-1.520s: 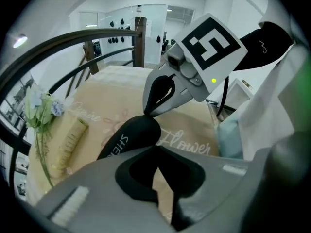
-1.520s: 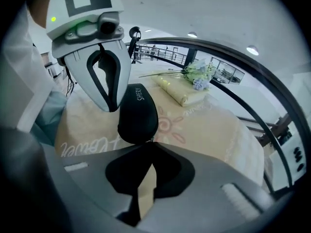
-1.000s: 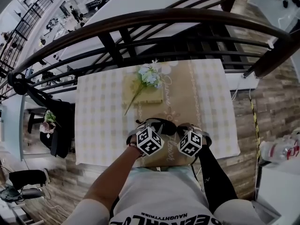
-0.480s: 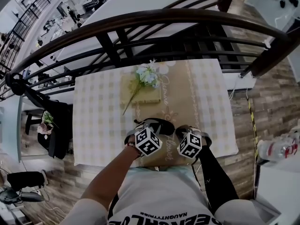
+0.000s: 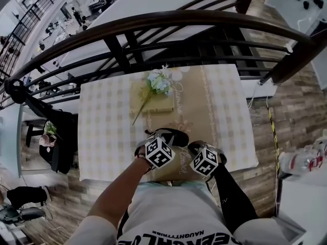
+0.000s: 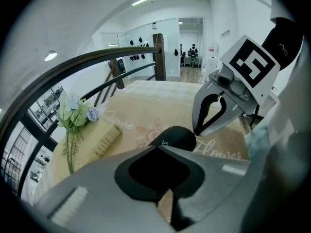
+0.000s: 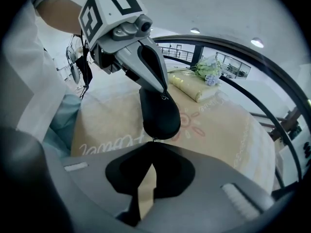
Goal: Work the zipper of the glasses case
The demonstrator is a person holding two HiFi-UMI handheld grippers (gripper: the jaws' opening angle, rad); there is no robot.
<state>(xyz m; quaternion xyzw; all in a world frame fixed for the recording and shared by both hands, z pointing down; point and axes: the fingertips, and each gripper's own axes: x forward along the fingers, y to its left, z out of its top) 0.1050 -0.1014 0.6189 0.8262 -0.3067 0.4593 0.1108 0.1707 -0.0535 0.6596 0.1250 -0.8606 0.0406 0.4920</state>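
Observation:
The black glasses case [image 5: 177,136] lies on the beige runner near the table's front edge. My left gripper [image 5: 164,138] is shut on its left end; in the left gripper view the closed tips [image 6: 156,146] meet at the edge of the case [image 6: 179,137]. The right gripper [image 5: 194,148] sits at the other end. In the right gripper view its closed tips [image 7: 153,141] pinch a small zipper pull just below the case [image 7: 158,114], while the left gripper [image 7: 164,87] presses on the case's far end. The zipper line itself is hard to make out.
A folded beige towel [image 5: 153,102] with a sprig of artificial flowers [image 5: 159,81] lies further back on the runner. The checked tablecloth [image 5: 104,131] covers the small table. A dark curved railing [image 5: 153,22] runs behind the table, and the person's torso is against the front edge.
The right gripper has shifted slightly toward the table's front edge, away from the case, still shut. The left gripper and the case have stayed where they were.

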